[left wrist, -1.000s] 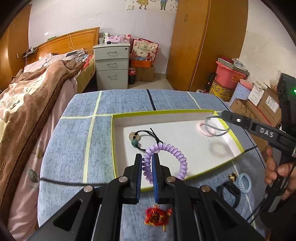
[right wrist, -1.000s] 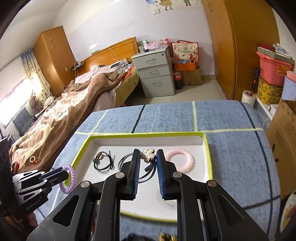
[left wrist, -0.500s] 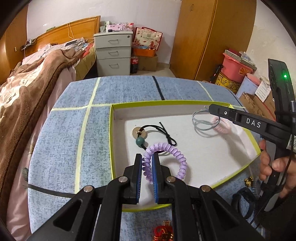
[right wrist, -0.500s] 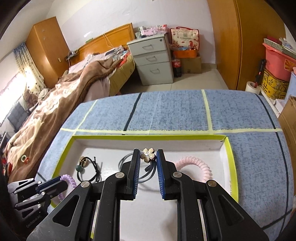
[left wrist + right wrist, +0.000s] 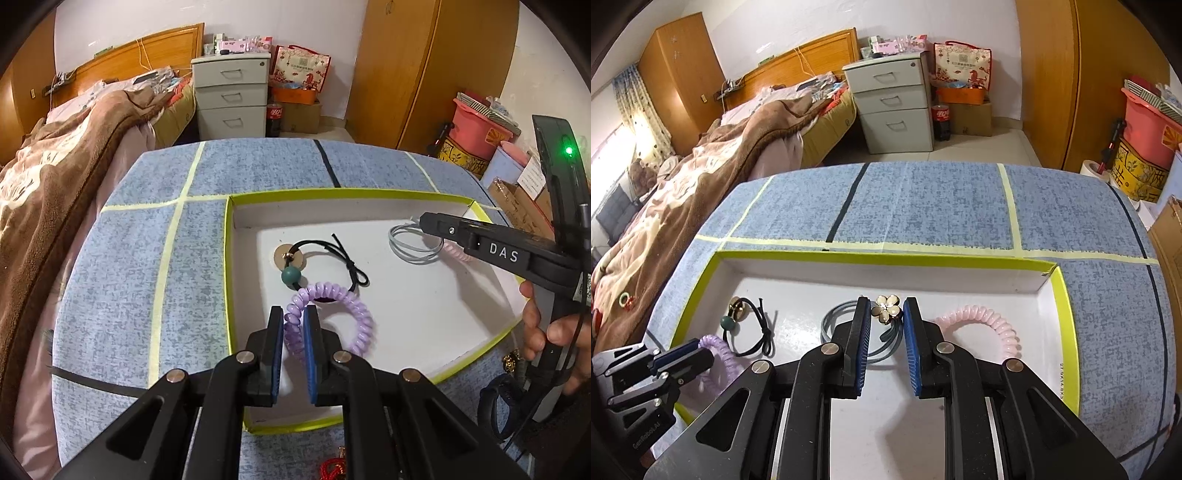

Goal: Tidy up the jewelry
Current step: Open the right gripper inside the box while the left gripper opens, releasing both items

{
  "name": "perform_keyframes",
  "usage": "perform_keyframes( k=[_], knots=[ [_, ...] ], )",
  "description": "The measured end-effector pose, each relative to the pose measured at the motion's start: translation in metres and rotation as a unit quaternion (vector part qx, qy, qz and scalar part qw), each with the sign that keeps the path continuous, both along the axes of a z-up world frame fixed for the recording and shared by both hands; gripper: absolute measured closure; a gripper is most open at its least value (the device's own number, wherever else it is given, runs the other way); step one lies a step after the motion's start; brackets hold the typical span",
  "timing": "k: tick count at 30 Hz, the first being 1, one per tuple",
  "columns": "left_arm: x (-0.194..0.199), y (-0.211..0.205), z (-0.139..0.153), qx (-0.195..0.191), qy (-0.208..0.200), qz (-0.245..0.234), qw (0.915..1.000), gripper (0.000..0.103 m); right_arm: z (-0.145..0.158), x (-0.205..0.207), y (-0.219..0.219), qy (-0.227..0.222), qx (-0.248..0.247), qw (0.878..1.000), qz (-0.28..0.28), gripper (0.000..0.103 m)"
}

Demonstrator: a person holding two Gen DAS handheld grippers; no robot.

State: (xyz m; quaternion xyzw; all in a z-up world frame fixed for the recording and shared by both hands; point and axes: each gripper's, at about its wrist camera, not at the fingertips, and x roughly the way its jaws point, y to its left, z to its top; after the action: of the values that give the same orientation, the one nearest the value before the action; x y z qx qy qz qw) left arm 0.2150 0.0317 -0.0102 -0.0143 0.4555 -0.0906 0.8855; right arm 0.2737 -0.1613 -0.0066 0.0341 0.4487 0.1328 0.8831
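My left gripper (image 5: pixel 293 314) is shut on a purple spiral hair tie (image 5: pixel 354 314), low over the front left of the white tray (image 5: pixel 332 192) with the yellow-green rim. The purple loop overlaps a black cord tie with a green bead (image 5: pixel 291 275). My right gripper (image 5: pixel 885 306) is shut on a grey band (image 5: pixel 831 321) at its gold and cream flower charm (image 5: pixel 886 314), low over the tray's middle. A pink spiral tie (image 5: pixel 982 314) lies in the tray just right of it. From the right wrist, the left gripper (image 5: pixel 698 354) and purple tie (image 5: pixel 716 347) show at lower left.
The tray sits on a blue cloth-covered table (image 5: pixel 923 199) marked with tape lines. Outside the tray's near edge lie a red charm (image 5: pixel 332 469), a gold charm (image 5: pixel 511 360) and a dark bracelet (image 5: pixel 495 402). A hand (image 5: pixel 546 328) grips the right tool. A bed (image 5: pixel 55 166) runs along the left.
Both grippers have come down and forward over the tray, each still gripping its hair tie. The grey band and flower now hang lower, close to the tray floor.
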Motion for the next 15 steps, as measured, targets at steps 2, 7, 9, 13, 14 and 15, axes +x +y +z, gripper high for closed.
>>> perform_keyframes(
  k=[2,7,9,13,14,15],
  knots=[
    [-0.0004,-0.0010,0.0002,0.003,0.000,-0.002,1.0000,0.091,-0.0009,-0.0005,0.0007,0.001,-0.004,1.000,0.001,0.084],
    [-0.0002,-0.0014,0.0016,-0.001,-0.002,-0.005,1.0000,0.079,-0.0010,0.0020,0.0040,0.004,-0.012,1.000,0.004,0.081],
    [-0.0003,-0.0002,0.0026,-0.005,-0.002,-0.003,1.0000,0.075,-0.0015,0.0014,0.0039,0.005,-0.012,1.000,0.005,0.073],
    [-0.0017,0.0009,0.0041,-0.013,-0.002,-0.004,0.9999,0.073,0.0008,-0.0014,0.0012,0.000,-0.006,1.000,0.002,0.062],
    [-0.0024,0.0009,0.0048,-0.013,-0.003,-0.004,0.9999,0.072,0.0014,-0.0020,0.0010,0.000,-0.004,1.000,0.003,0.062],
    [-0.0030,0.0007,0.0051,-0.013,-0.004,-0.004,0.9999,0.071,0.0018,-0.0027,0.0012,-0.001,-0.005,1.000,0.004,0.062]
  ],
)
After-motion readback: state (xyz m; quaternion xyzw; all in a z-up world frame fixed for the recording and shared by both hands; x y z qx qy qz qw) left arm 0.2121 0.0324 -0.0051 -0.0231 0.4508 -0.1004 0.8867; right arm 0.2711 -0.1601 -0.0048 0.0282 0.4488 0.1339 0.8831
